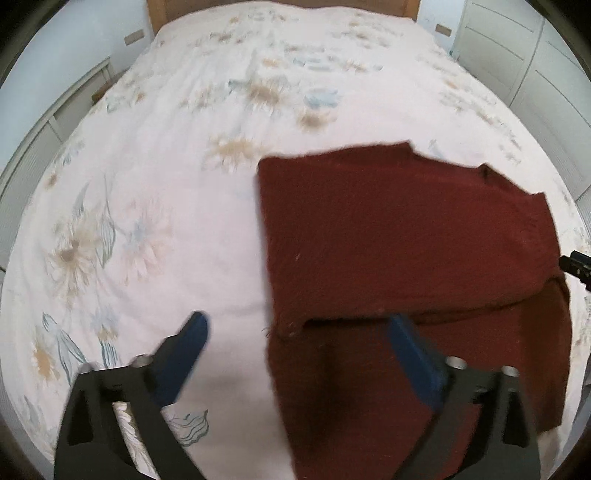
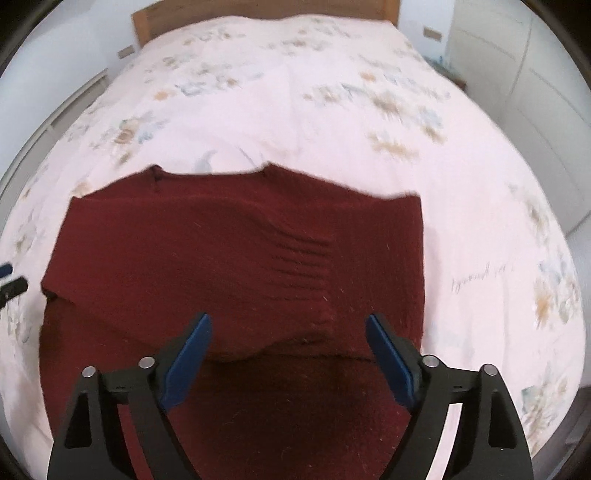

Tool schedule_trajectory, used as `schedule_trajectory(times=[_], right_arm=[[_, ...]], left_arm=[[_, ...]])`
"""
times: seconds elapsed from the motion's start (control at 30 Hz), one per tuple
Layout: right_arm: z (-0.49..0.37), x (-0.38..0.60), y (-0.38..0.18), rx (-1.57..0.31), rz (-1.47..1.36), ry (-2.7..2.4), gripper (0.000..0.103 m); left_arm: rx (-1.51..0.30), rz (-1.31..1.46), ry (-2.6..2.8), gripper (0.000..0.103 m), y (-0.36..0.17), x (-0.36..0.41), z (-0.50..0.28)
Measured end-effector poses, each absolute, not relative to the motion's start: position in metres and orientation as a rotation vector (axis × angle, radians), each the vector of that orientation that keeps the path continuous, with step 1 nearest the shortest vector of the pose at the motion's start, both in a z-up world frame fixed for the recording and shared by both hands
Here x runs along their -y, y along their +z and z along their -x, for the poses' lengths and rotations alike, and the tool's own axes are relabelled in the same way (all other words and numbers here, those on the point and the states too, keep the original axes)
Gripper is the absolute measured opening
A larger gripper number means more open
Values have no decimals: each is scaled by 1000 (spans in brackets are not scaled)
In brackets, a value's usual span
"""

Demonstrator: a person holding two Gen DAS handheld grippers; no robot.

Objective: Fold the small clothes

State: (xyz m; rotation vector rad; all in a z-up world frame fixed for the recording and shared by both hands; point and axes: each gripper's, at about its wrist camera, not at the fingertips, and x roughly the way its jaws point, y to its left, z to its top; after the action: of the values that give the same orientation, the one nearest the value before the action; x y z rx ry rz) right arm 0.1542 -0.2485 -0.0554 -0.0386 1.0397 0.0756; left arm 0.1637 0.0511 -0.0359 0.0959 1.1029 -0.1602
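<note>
A dark red knitted sweater (image 1: 406,236) lies flat on the bed, with an upper layer folded over the lower part. It also shows in the right wrist view (image 2: 229,266). My left gripper (image 1: 299,325) is open and empty above the sweater's left edge, with one blue finger (image 1: 192,339) over the sheet and the other over the cloth. My right gripper (image 2: 288,325) is open and empty above the sweater's near fold edge. The right gripper's tip (image 1: 576,266) shows at the right edge of the left wrist view. The left gripper's tip (image 2: 9,280) shows at the left edge of the right wrist view.
The bed has a white sheet with a faded flower print (image 1: 147,184) and a wooden headboard (image 2: 258,11) at the far end. White cupboards (image 1: 535,66) stand on the right and a white wall and furniture on the left.
</note>
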Motion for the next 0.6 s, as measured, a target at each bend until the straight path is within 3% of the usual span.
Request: schedule_trajectory(times=[0.07,0.27,0.6], right_arm=[[-153,236,-51,-1014,65,91,103],[-158,195,-68,-1004,124,138,103],[-173,203,-139,-1063,148,107,103]], left_arm=[[-1076,-97,-174,102,-26,-38,-166],[-1008,-138,-206,102,-28,15,-172],[-1084,-224,-183,102,-103,57,-186]])
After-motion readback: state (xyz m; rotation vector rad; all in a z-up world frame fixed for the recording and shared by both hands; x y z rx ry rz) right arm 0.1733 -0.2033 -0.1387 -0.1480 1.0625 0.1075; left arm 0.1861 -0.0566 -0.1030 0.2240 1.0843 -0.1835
